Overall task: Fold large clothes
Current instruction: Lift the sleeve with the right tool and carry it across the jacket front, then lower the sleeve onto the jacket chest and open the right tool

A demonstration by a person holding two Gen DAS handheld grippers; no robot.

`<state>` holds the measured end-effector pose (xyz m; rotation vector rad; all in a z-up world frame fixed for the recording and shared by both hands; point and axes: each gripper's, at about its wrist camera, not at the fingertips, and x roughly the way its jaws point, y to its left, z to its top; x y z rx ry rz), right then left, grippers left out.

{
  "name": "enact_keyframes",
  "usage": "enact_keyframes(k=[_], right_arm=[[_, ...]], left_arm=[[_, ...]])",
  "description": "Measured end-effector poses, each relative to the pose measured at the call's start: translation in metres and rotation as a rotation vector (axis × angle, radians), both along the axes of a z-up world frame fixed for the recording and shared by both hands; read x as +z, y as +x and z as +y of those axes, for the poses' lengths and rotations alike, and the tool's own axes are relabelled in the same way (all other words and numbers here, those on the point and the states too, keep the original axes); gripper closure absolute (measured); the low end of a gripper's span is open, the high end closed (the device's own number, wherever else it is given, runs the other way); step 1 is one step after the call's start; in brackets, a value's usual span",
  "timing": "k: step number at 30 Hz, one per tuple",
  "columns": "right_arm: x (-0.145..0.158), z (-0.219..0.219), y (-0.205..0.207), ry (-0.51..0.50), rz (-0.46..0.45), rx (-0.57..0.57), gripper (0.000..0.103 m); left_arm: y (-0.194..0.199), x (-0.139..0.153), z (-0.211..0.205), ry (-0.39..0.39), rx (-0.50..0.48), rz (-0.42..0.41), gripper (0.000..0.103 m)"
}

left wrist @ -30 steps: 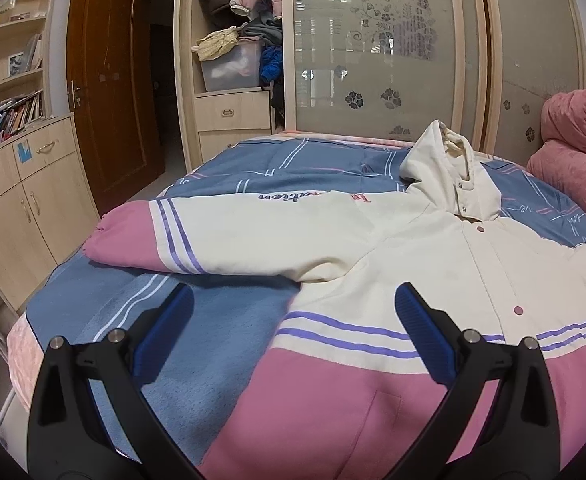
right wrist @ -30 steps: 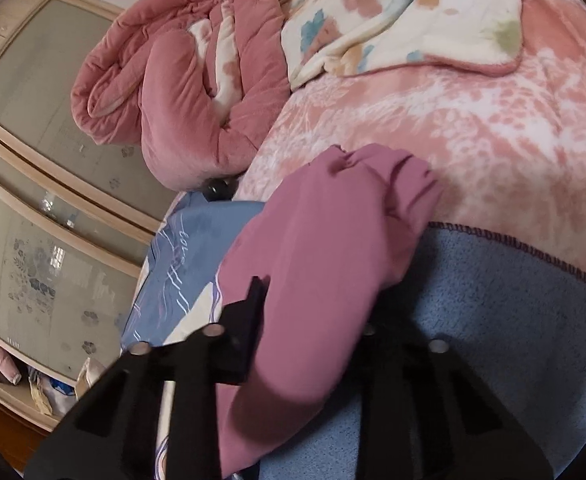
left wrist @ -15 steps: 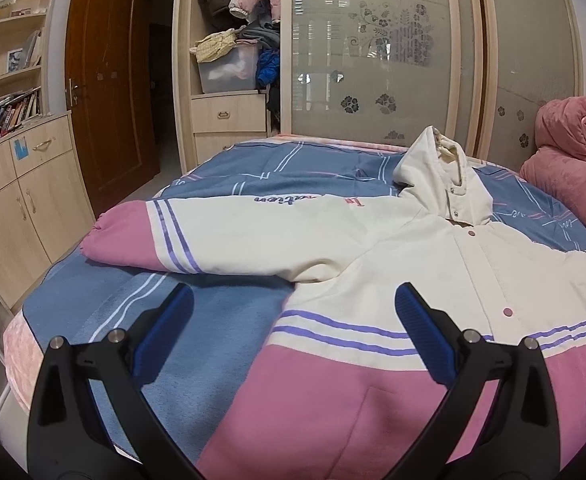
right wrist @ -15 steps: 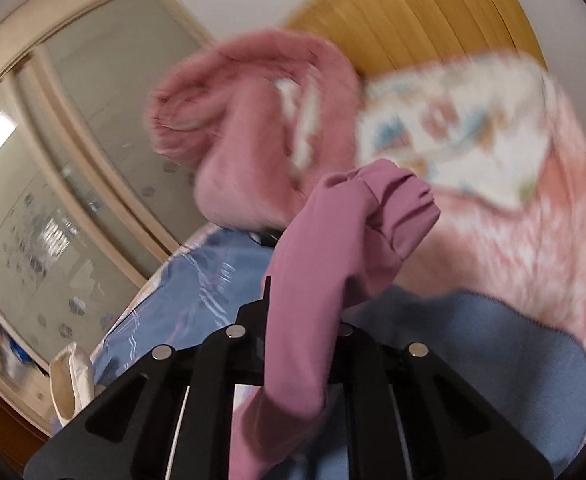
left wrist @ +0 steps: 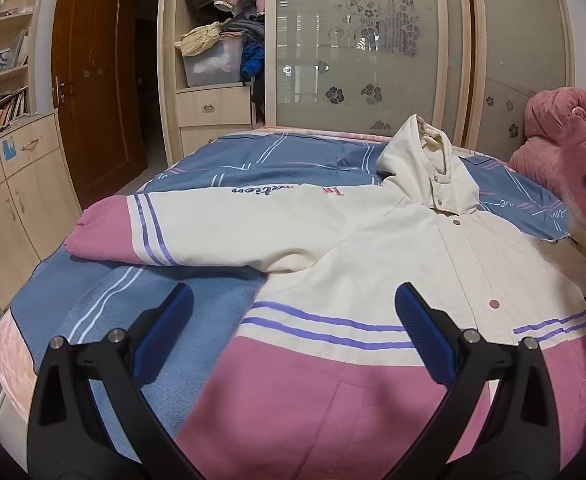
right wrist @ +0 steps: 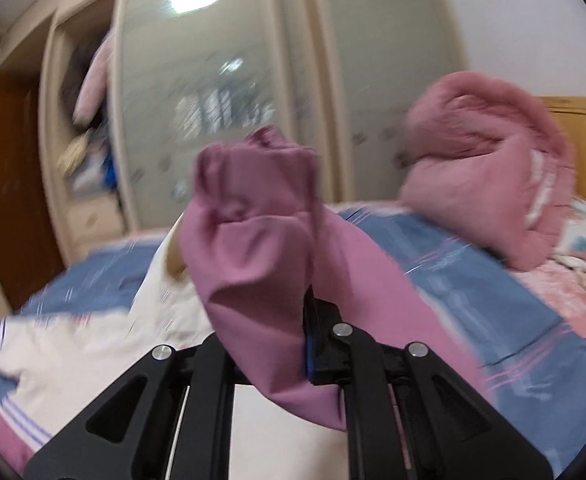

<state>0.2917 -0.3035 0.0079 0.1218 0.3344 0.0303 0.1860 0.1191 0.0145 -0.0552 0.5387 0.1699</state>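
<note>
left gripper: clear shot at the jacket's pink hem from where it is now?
Probably yes. The left gripper hangs open just over the jacket, jaws apart, and the pink hem lies flat directly beneath with nothing on it. The right gripper is off at the far sleeve cuff.

The bed (left wrist: 105,300) carries the spread jacket (left wrist: 373,264) and a pink quilt (right wrist: 489,176).

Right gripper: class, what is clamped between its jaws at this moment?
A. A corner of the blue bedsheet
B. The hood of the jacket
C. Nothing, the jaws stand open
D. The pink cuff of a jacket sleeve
D: in the right wrist view the right gripper has its jaws shut on the pink cuff, which bunches up above them, lifted over the jacket.
</note>
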Motion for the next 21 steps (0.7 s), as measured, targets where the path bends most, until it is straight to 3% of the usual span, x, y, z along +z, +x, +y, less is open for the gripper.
enact_keyframes(k=[11, 14, 15, 16, 21], right_arm=[[-0.089, 0.117, 0.049, -0.17, 0.337, 0.206, 0.089], [-0.092, 0.12, 0.049, -0.171, 0.349, 0.21, 0.065], [-0.093, 0.121, 0.048, -0.165, 0.356, 0.213, 0.032], [-0.093, 0.121, 0.046, -0.155, 0.359, 0.207, 0.013], [-0.078, 0.108, 0.03, -0.099, 0.314, 0.222, 0.009]], left_arm=[[0.009, -0.008, -0.009, -0.016, -0.022, 0.044, 0.002], [0.012, -0.009, -0.011, -0.016, -0.029, 0.053, 0.002], [0.013, -0.009, -0.012, -0.017, -0.029, 0.056, 0.002], [0.014, -0.01, -0.013, -0.022, -0.03, 0.06, 0.002], [0.017, -0.013, -0.021, -0.019, -0.041, 0.071, 0.002]])
